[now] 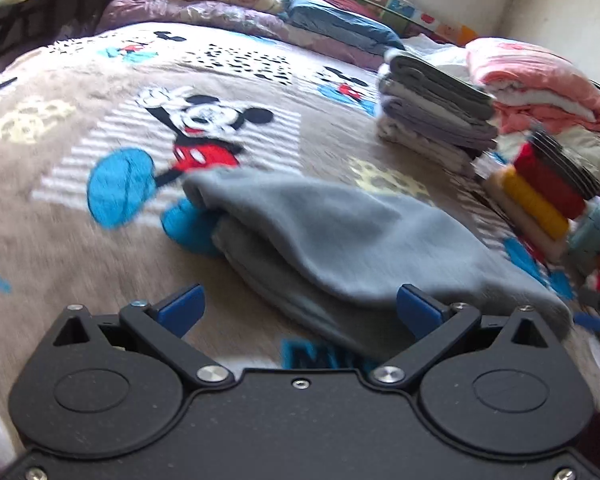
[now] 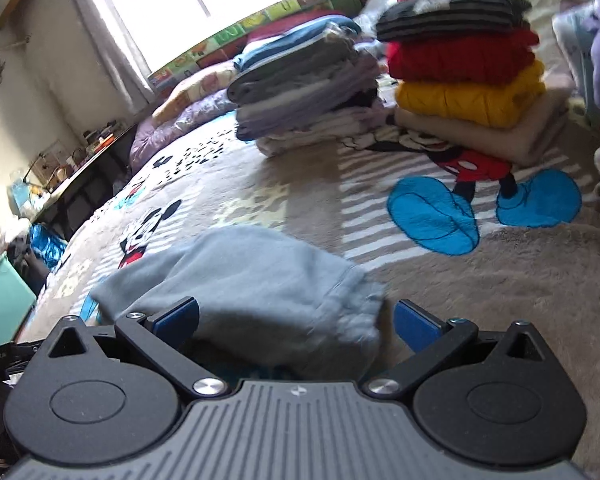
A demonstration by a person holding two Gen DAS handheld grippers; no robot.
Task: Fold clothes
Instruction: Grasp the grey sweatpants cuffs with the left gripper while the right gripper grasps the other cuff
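Observation:
A grey-blue sweat garment (image 1: pixel 340 240) lies folded over in a loose bundle on the Mickey Mouse blanket (image 1: pixel 80 128). My left gripper (image 1: pixel 300 308) is open, its blue pads (image 1: pixel 182 308) spread wide just short of the garment's near edge, holding nothing. In the right wrist view the same garment (image 2: pixel 260 280) shows with its gathered waistband end (image 2: pixel 360 312) on the right. My right gripper (image 2: pixel 296 320) is open, its pads either side of the garment's near edge, not closed on it.
Stacks of folded clothes stand on the bed: a grey and lilac stack (image 1: pixel 432 108) (image 2: pixel 308 92), a striped, red, yellow and beige stack (image 2: pixel 464 76) (image 1: pixel 540 196), and a pink pile (image 1: pixel 532 80). Pillows and quilts (image 1: pixel 220 4) lie at the back. A dark desk (image 2: pixel 80 168) stands beside the bed.

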